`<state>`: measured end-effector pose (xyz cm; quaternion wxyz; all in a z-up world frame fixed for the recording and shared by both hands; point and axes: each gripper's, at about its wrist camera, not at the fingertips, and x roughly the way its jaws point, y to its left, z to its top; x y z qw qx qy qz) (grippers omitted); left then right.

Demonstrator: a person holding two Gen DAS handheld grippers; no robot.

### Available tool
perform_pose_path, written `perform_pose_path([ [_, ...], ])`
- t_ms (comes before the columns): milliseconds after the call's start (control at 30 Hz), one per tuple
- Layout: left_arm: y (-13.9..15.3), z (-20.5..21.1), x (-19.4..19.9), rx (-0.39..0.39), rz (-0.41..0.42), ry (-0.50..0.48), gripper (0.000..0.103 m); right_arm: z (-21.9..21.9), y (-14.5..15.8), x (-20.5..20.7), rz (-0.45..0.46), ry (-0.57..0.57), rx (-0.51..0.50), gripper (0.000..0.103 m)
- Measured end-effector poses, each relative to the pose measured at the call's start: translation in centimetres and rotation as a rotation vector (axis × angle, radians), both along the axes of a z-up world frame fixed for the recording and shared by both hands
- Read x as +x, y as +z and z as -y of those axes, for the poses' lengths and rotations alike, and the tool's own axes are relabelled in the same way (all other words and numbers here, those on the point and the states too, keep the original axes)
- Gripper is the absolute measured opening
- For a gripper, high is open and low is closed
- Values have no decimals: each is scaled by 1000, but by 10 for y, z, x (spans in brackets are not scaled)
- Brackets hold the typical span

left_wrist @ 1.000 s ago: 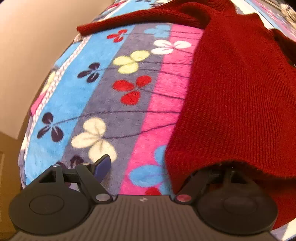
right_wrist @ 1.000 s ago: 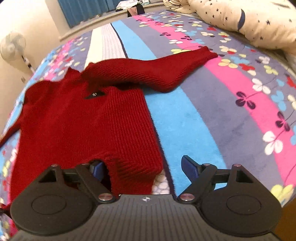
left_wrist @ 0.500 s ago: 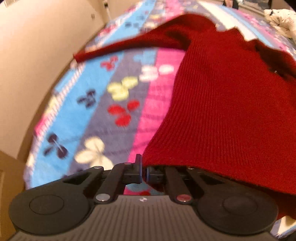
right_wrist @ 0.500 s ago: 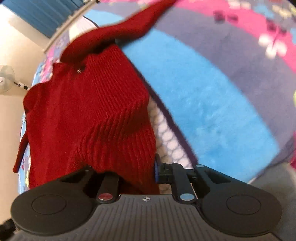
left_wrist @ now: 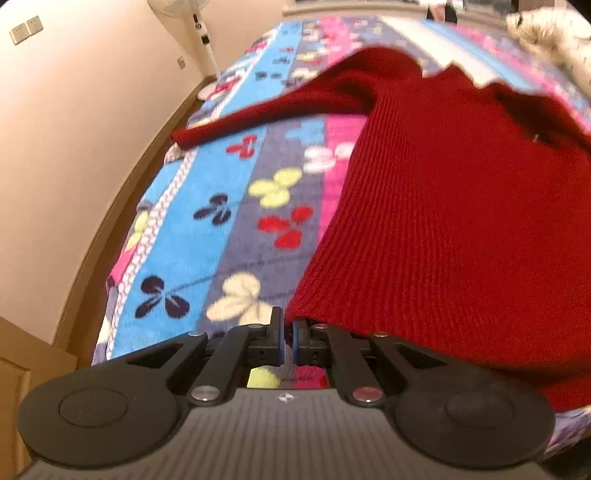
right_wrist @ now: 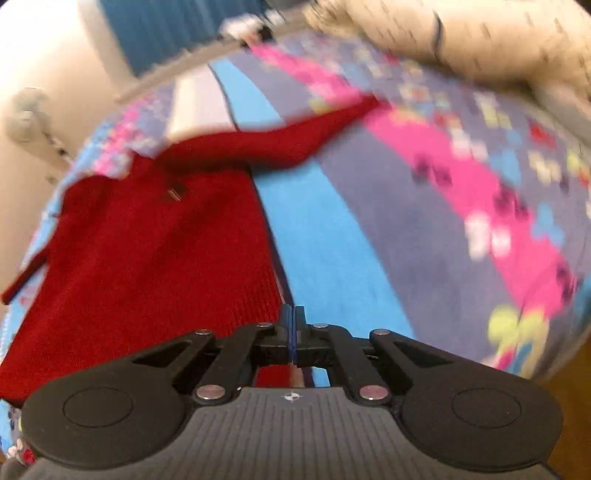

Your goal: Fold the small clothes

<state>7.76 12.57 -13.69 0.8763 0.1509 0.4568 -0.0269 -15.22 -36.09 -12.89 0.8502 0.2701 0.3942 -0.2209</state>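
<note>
**Item: red knitted sweater, hem corners being gripped**

Location: the red sweater is lying spread on the striped flower-print blanket, one sleeve reaching out flat toward the wall side and the other sleeve toward the pale quilt at the far edge of the blanket. A standing fan is showing beyond the blanket's far corner.

Tongs: your left gripper is clenching at the sweater's near hem corner, and the knit is draping over its right-hand finger. Whether fabric is actually sitting between the blue pads is not clear, as a thin gap is showing there. Your right gripper is clenching too, at the sweater's other hem corner. The red edge is meeting the fingers, but blur is hiding whether the pads are biting knit or only each other.

Handling: you are probably dealing with a soft, light, stretchy ribbed knit. It is likely to sag between two held corners and cling slightly to the fleecy blanket. The doubled hem band is looking like the firmest place to hold, and a pinch well in from the corner should be less likely to slip.

Markings: a small dark tag is sitting near the sweater's collar, but its writing is too small to read.
</note>
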Motion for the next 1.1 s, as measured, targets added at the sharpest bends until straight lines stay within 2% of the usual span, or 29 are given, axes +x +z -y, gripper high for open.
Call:
perform_pose_path([
  [67, -3, 1, 2, -1, -10, 22, 5, -3, -17, -6, -11, -33, 68, 0],
  [167, -1, -2, 3, -3, -7, 25, 5, -10, -27, -17, -23, -67, 115, 7],
  [200, -2, -3, 6, 0, -9, 25, 6, -14, -29, -19, -33, -59, 109, 20],
  [233, -2, -5, 8, 1, -13, 28, 6, -18, -30, -21, -42, -42, 91, 38],
  [300, -3, -7, 15, -7, -20, 41, 6, -26, -32, -22, -69, -9, 30, 52],
  [367, 0, -11, 22, -19, -22, 64, 6, -32, -36, -20, -103, 33, -17, 52],
  [533, 12, -23, 49, -111, -70, 154, 6, -45, -57, -3, -245, 146, -117, 55],
  [667, 18, -17, 65, -106, -79, 167, 6, -56, -67, 12, -279, 234, -172, 55],
  [767, 22, -12, 71, -100, -85, 167, 5, -63, -60, 18, -254, 286, -189, 56],
  [867, 25, -9, 73, -97, -87, 144, 5, -82, -43, 18, -184, 405, -180, 59],
  [933, 26, -8, 75, -99, -98, 136, 5, -98, -38, 21, -147, 482, -205, 80],
  [967, 27, -9, 76, -104, -102, 134, 5, -106, -38, 24, -143, 512, -228, 80],
  [1033, 29, -11, 76, -117, -109, 132, 5, -117, -43, 33, -166, 505, -329, 80],
  [1100, 29, -12, 76, -123, -114, 129, 5, -110, -47, 41, -161, 414, -369, 79],
])
